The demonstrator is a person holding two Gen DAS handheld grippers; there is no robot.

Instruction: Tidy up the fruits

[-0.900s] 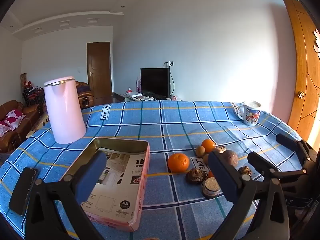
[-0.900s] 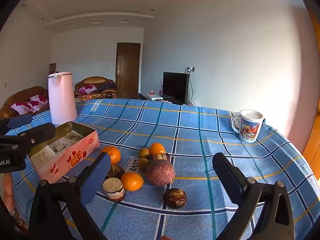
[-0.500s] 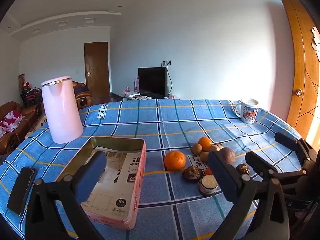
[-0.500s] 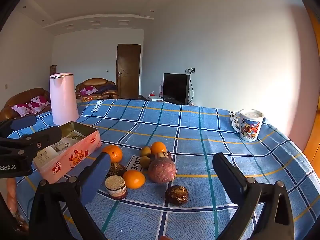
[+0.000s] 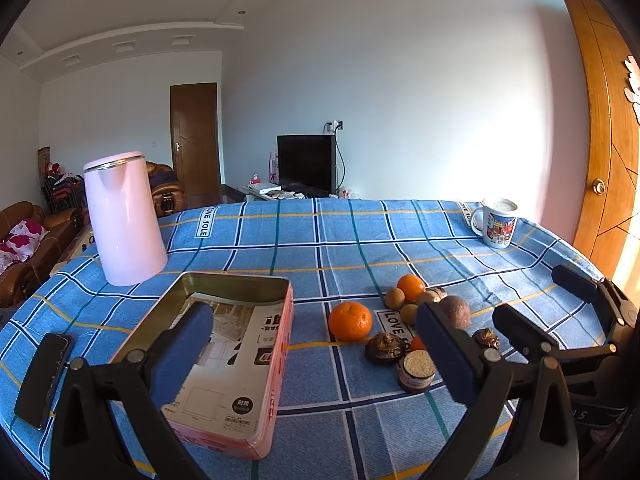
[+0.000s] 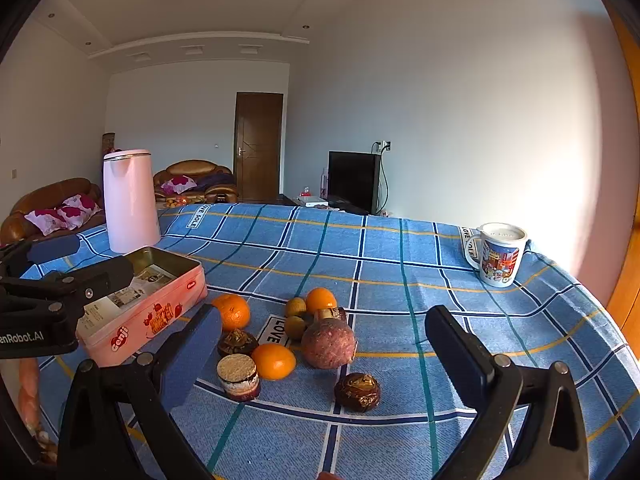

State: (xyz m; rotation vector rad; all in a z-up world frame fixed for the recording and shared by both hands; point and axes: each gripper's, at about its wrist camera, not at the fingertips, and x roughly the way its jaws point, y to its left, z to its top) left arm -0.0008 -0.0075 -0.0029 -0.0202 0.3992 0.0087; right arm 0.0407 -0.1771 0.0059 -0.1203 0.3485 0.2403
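At the bottom of each frame we see the left hand-held gripper (image 5: 312, 352) and the right hand-held gripper (image 6: 322, 354) spread wide, holding nothing. Mid-frame, the fruits (image 6: 296, 336) cluster on the table (image 6: 400, 256) beside the pink tin (image 5: 224, 360). Only the left view shows the phone (image 5: 42, 380) lower left; farther back, the kettle (image 5: 122, 216).

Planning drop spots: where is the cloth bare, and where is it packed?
Bare: the wide stretch of tablecloth between the kettle and the mug, and the near strip right of the fruit pile. The tin holds only paper. Crowded: the fruit pile beside the tin.
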